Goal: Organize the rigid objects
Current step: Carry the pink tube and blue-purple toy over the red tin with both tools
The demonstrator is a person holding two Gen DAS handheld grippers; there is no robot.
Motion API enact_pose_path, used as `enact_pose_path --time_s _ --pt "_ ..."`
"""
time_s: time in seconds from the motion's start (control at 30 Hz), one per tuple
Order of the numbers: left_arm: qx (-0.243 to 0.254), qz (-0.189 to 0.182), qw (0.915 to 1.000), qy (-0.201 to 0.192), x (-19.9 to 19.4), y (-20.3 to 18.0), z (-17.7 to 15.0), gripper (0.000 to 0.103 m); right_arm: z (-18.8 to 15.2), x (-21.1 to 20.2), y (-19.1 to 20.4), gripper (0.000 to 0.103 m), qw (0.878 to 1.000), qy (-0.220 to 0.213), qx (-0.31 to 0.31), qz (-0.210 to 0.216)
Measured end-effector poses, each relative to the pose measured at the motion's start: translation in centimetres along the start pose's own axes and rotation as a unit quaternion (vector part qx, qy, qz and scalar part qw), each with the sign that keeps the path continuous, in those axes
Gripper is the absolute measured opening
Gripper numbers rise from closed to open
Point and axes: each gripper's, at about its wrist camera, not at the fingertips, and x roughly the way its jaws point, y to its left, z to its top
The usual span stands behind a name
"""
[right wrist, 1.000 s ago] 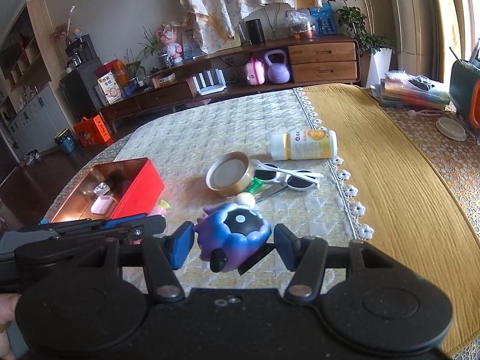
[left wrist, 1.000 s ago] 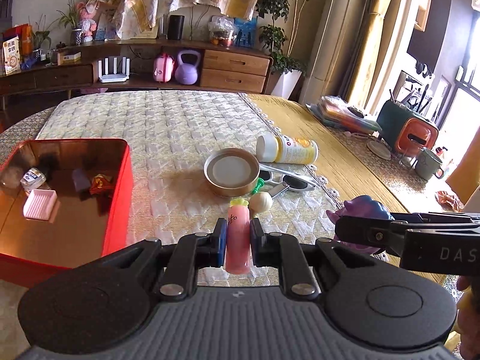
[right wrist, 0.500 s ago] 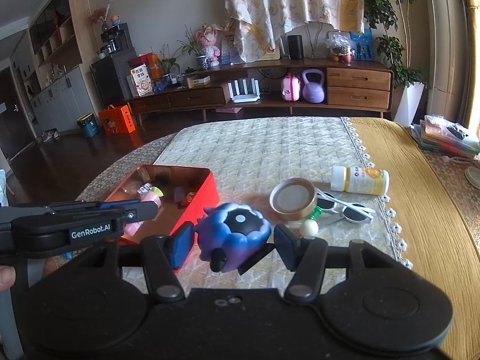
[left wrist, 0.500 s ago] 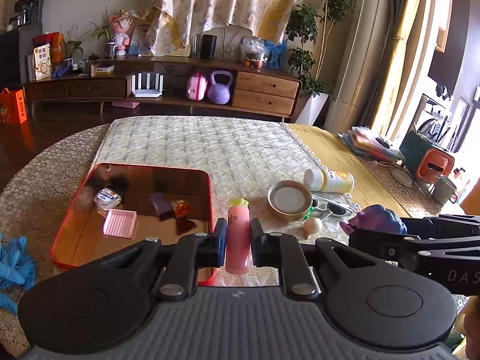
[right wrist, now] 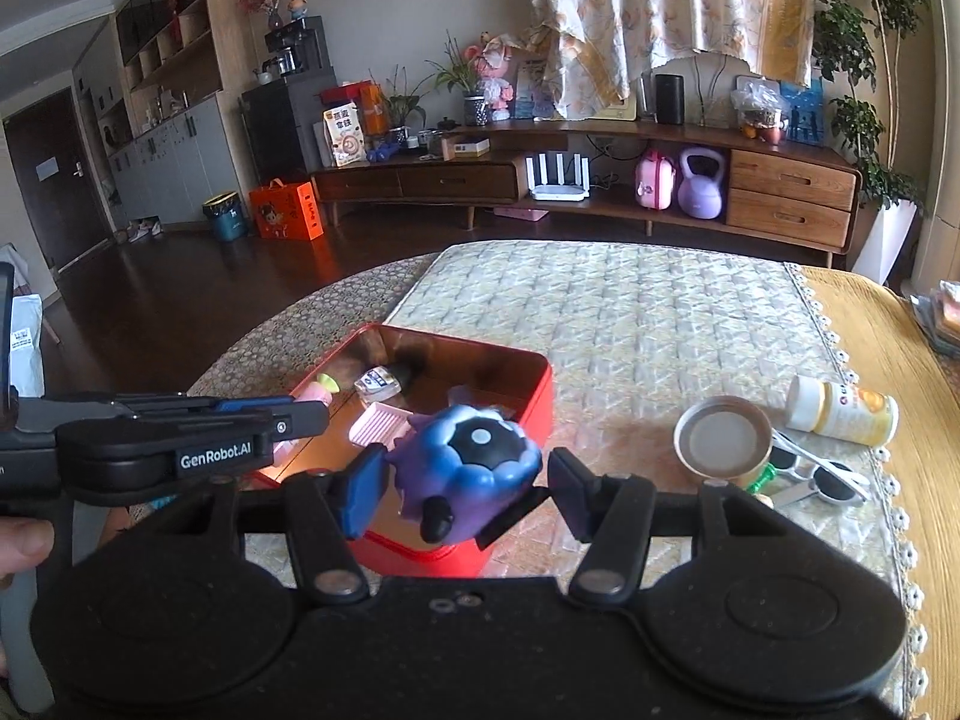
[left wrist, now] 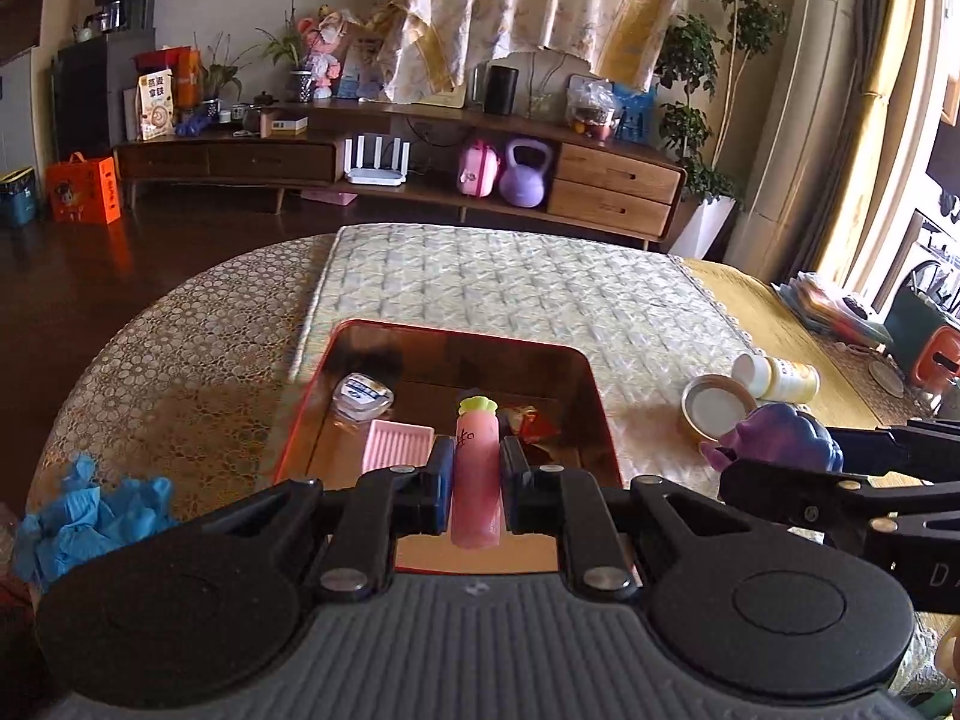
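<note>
My left gripper [left wrist: 474, 483] is shut on a pink bottle with a green cap [left wrist: 477, 474] and holds it above the near part of the red tin box [left wrist: 591, 396]. My right gripper [right wrist: 459, 489] is shut on a purple and blue monster figure [right wrist: 474, 468], just above the box's near right corner [right wrist: 540, 384]. The figure also shows at the right of the left wrist view [left wrist: 780, 435]. The box holds a pink tray [left wrist: 399, 444], a small clear bottle [left wrist: 363, 393] and small red pieces [left wrist: 534, 429].
On the quilted cloth right of the box lie a round tin lid [right wrist: 723, 441], a white and yellow bottle on its side [right wrist: 843, 408], sunglasses [right wrist: 822, 477] and a small green piece [right wrist: 762, 477]. Blue gloves [left wrist: 90, 513] lie at the table's left edge.
Both grippers have moved left with their objects. The left one now hangs over the red box and the right one has reached the box's near right corner.
</note>
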Motion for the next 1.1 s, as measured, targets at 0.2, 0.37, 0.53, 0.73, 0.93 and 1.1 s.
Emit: enact_pose_path --time_s 0.2,0.37,0.53,0.73,0.93,1.1 --pt "-0.007 0.015 0.9997 0.017 2.3 2.2 0.5 0.016 0.3 2.7 1.4 0.058 1.000 0.007 -0.030 -0.003" --pt "-0.005 0.022 0.9994 0.027 4.4 3.2 1.0 0.016 0.4 5.1 2.0 0.058 0.998 0.016 -0.058 -0.006" --pt "-0.002 0.020 0.9986 0.048 6.7 3.5 1.3 0.016 0.3 7.8 2.6 0.058 0.996 0.036 -0.077 -0.004" --pt "0.007 0.035 0.9977 0.057 8.6 3.7 1.5 0.016 -0.2 10.2 2.8 0.058 0.994 0.053 -0.092 -0.001" --pt "0.021 0.058 0.9951 0.077 10.2 3.4 1.5 0.016 -0.4 12.1 3.0 0.058 0.992 0.060 -0.110 -0.007" --pt "0.029 0.067 0.9941 0.079 11.0 3.5 1.3 0.016 -0.5 13.1 3.6 0.058 0.989 0.061 -0.131 -0.008"
